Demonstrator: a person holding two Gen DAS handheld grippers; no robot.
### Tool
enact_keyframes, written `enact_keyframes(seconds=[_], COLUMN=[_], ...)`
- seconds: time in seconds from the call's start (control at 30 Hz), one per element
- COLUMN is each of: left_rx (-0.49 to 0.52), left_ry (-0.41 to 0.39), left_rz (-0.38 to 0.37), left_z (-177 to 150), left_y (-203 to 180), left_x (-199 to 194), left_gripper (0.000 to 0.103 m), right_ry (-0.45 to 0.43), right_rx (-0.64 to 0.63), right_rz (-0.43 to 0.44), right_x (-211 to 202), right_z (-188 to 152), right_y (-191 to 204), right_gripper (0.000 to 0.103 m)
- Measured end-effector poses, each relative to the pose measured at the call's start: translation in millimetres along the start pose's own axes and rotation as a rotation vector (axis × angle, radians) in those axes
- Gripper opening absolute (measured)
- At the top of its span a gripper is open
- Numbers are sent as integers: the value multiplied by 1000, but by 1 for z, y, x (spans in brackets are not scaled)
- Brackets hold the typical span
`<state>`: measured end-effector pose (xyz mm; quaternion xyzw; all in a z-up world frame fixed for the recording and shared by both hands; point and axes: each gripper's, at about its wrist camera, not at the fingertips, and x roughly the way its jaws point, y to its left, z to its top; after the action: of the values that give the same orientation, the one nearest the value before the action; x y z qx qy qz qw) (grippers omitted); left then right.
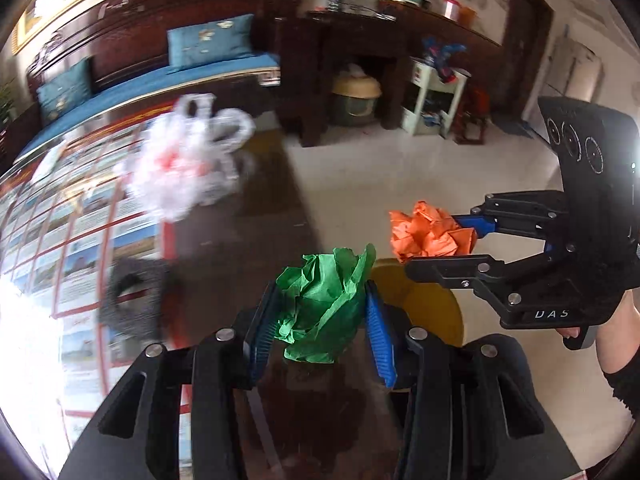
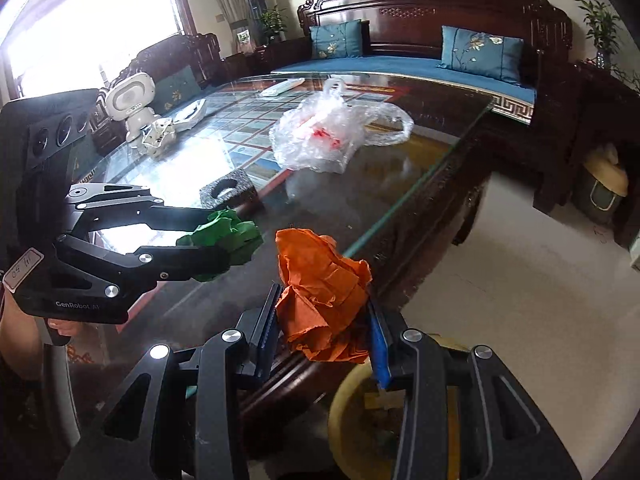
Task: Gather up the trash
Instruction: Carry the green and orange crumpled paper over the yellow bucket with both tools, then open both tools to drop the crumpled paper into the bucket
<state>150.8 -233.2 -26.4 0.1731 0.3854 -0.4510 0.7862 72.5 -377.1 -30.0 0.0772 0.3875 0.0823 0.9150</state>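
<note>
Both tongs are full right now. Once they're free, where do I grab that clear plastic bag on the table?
Take the clear plastic bag by its upright handle loop, coming from above. The loop stands above the crumpled body, narrow enough to pinch, while the body is wide and slippery on the glass table.

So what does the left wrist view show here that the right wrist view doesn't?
Only the left wrist view shows the white shelf unit and the dark door past it.

Only the right wrist view shows the white toy robot on the glass-topped table, and the bright window.

Both show the left claw shut on the crumpled green paper ball, the right claw shut on the crumpled orange paper ball, the clear plastic bag, the grey foam block and the yellow bin.
</note>
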Motion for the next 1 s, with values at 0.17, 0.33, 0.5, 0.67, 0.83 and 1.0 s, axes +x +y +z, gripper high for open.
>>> enact_keyframes(seconds=[0.17,0.33,0.5,0.67,0.83,1.0], left_rx=[83,129,148,130,101,87], left_ry=[48,112,200,249,296,310], left_rz=[-57,-99,-128,-114,-134,-123], left_z=[15,23,26,28,26,23], left_y=[-53,-89,-108,-115,-112,-110], left_x=[35,72,115,146,166,167], left_gripper=[43,43,49,79,84,84], right_ry=[17,49,88,111,140,179], right_rx=[46,102,152,194,229,229], right_rz=[-60,-104,-119,-129,-123,-115], right_x=[-21,-28,-23,-18,-8,4], right_z=[-29,-56,-80,-97,-106,-115], right_y=[-36,-72,-99,-120,-136,-140], right_gripper=[38,38,38,38,38,38])
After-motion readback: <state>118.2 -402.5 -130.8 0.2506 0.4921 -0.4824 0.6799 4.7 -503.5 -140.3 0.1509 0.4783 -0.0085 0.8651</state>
